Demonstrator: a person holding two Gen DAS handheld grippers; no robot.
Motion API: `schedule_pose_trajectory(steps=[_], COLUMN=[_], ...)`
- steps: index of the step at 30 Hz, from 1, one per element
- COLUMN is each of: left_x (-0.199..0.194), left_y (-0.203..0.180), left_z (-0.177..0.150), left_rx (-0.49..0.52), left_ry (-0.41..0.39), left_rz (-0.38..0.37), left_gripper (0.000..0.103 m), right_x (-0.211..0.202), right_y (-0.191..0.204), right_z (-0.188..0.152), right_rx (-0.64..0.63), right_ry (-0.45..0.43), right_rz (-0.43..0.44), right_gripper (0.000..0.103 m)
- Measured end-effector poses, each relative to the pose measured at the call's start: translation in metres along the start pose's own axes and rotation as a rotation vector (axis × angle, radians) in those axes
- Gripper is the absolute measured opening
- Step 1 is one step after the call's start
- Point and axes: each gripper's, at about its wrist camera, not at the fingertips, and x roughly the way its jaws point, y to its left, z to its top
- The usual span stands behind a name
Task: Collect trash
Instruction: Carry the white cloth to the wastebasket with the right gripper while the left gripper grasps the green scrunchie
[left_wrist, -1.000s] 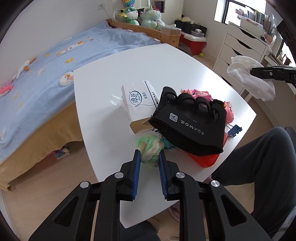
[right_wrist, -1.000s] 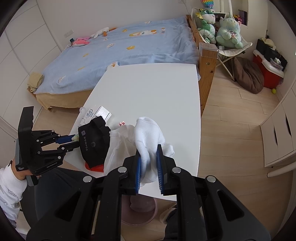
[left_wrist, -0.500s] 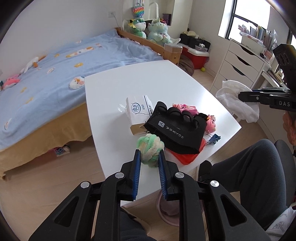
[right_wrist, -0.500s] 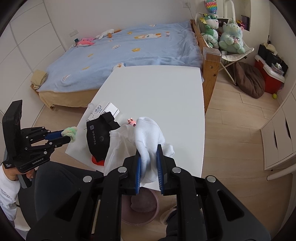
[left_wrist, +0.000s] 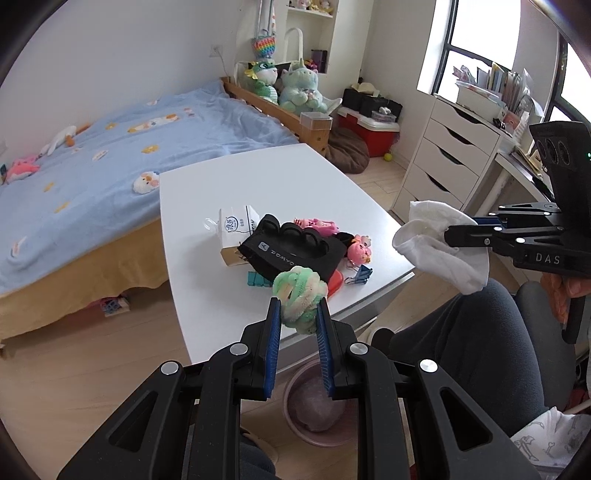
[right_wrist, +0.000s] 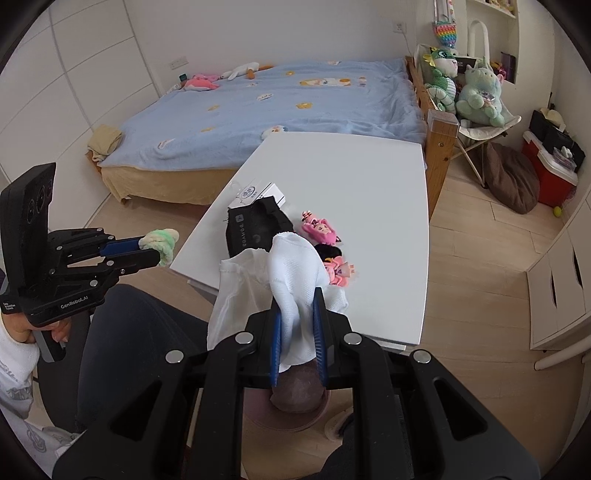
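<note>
My left gripper is shut on a green and cream crumpled ball, held in the air off the near edge of the white table; it also shows in the right wrist view. My right gripper is shut on a white cloth, which also shows in the left wrist view, held above a pink bin on the floor under the table edge. The bin shows partly in the right wrist view.
On the table lie a black Domyos glove, a white carton, pink doll figures, binder clips and a red item under the glove. A blue bed is on the left, white drawers on the right, the person's legs near.
My left gripper has lifted the green ball off the table and drawn back past the near edge toward the bin. My right gripper has held the white cloth and pulled back slightly.
</note>
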Motion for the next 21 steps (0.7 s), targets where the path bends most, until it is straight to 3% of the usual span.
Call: schedule_pose_trajectory(steps=[12, 13, 14, 16, 21], left_x=[-0.021, -0.022, -0.023, -0.024, -0.024], left_y=[-0.012, -0.013, -0.014, -0.014, -0.018], left_z=[-0.023, -0.024, -0.024, -0.025, -0.025], left_rx=[-0.013, -0.011, -0.009, -0.008, -0.002], left_ry=[-0.004, -0.004, -0.005, -0.006, -0.001], left_rz=[-0.023, -0.024, -0.023, -0.023, -0.023], left_gripper=[0.019, 0.019, 0.019, 0.019, 0.019], right_x=[0.008, 0.008, 0.008, 0.007, 0.007], right_y=[0.026, 0.027, 0.028, 0.026, 0.022], right_z=[-0.033, -0.034, -0.036, -0.035, -0.036], right_rx=[-0.036, -0.039, -0.038, -0.028, -0.010], right_ry=[0.058, 0.058, 0.052, 0.041, 0.039], right_rz=[0.063, 0.065, 0.069, 0.074, 0.029], right_gripper=[0.020, 0.037, 0.064, 0.087, 0.094])
